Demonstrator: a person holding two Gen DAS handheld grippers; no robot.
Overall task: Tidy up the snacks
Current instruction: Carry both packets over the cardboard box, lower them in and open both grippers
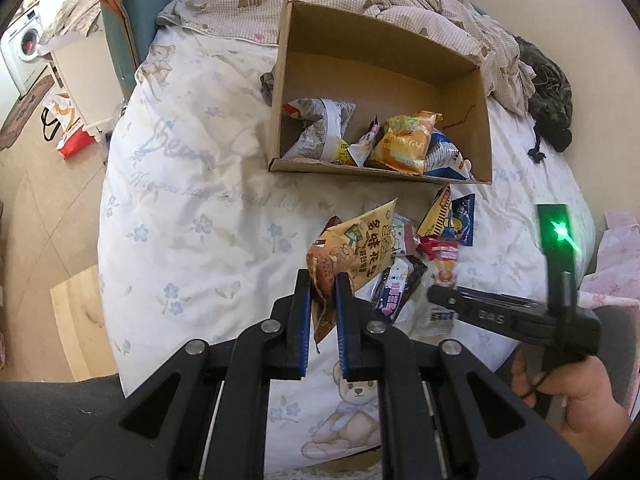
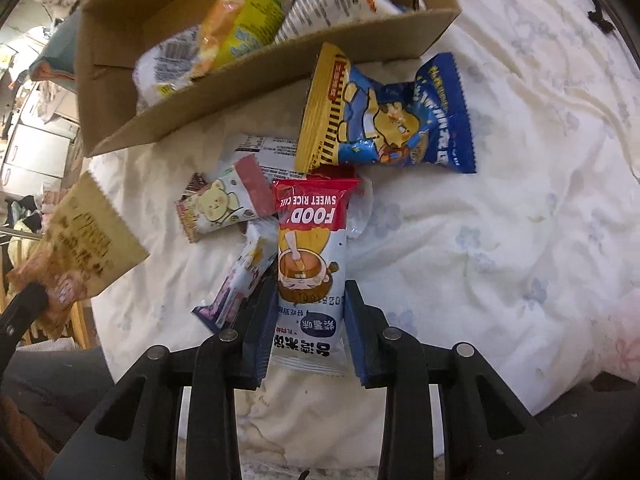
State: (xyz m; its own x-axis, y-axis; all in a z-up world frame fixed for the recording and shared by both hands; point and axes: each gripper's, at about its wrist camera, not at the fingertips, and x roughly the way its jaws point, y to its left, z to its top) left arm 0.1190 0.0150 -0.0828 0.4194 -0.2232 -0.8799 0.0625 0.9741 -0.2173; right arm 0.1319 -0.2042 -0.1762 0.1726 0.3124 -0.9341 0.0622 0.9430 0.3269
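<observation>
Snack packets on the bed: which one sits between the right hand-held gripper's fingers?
The white sweet rice cake packet with the red end; the blue-and-yellow packet lies farther off, by the cardboard box.

White floral bed (image 1: 192, 208) carries cardboard box (image 1: 380, 52) and loose snack packets (image 2: 384, 120).

Both wrist cameras are looking steeply down at the white floral bed (image 1: 192, 184); the right sits closer, and both are sharing the open brown cardboard box (image 1: 384, 178) (image 2: 256, 92).

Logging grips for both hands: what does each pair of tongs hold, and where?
Left tongs pinch the yellow peanut packet by its lower corner. Right tongs straddle the rice cake packet's lower half; contact unclear.
</observation>
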